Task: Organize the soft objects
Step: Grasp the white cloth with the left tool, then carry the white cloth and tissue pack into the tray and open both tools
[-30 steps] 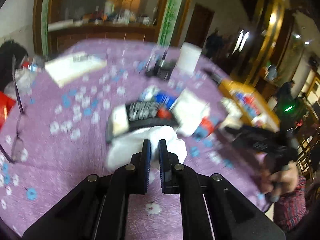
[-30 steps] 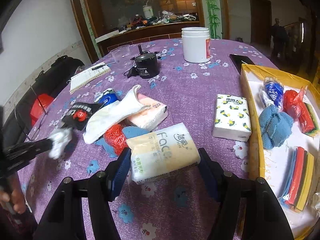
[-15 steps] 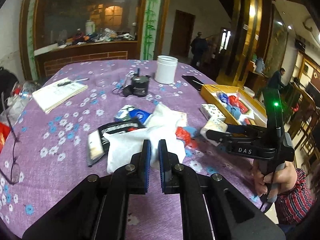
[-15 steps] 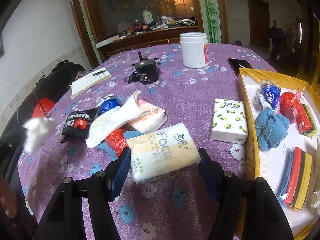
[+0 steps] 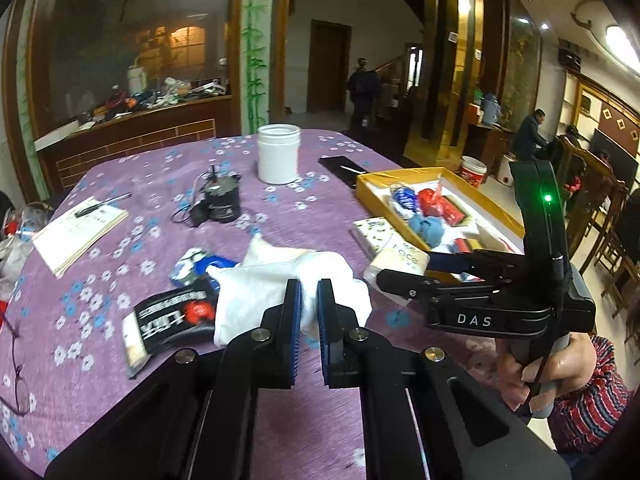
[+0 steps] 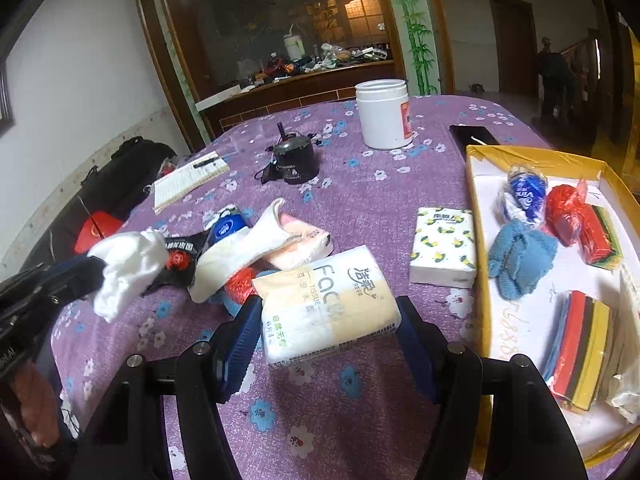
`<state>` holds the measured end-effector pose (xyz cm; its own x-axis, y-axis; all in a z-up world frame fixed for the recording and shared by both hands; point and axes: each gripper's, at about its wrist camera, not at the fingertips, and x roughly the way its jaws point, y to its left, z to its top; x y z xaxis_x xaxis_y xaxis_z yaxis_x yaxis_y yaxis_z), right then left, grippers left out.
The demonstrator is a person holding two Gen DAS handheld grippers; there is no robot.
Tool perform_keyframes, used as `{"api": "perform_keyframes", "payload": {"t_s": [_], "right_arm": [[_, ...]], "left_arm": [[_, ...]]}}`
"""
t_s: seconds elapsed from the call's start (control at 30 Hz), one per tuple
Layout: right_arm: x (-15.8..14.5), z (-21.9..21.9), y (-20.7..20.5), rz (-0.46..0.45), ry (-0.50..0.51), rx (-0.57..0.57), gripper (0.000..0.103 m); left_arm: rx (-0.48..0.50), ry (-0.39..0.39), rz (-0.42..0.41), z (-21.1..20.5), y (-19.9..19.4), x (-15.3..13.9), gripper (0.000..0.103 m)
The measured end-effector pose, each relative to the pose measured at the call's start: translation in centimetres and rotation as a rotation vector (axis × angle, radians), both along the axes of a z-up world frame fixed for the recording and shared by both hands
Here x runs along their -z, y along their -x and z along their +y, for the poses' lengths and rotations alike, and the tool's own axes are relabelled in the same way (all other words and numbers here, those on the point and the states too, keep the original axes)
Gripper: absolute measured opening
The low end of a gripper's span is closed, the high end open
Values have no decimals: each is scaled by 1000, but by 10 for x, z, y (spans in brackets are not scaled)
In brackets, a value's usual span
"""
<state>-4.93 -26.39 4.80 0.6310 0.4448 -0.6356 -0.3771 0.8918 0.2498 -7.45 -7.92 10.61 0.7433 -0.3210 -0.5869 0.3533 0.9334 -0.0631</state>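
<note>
Left gripper (image 5: 309, 294) clamped on a white cloth (image 5: 280, 280) — cloth hangs off the purple table (image 6: 360, 200), clear of the pile (black packet, blue pack, pink pack). Right gripper (image 6: 328, 316) clamped on a tissue pack (image 6: 326, 304), held above the table just beside the yellow box (image 6: 476, 240) — blue cloth (image 6: 520, 258) lies inside.

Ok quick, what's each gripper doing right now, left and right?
Left gripper: shut on the white cloth, lifted off the table.
Right gripper: shut on the Face tissue pack.
</note>
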Motion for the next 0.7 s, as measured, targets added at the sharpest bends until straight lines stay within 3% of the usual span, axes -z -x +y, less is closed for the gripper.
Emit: {"api": "perform_keyframes", "payload": {"t_s": [0.37,0.7], "right_arm": [[-16,-35,2,-19,-45,57,68],[-43,-104,-8,-44,-49,195,68]], "left_arm": [[82,-17,-4,-43,-4,-11,6],[222,-23,-7,-112,-19,-31,6]]}}
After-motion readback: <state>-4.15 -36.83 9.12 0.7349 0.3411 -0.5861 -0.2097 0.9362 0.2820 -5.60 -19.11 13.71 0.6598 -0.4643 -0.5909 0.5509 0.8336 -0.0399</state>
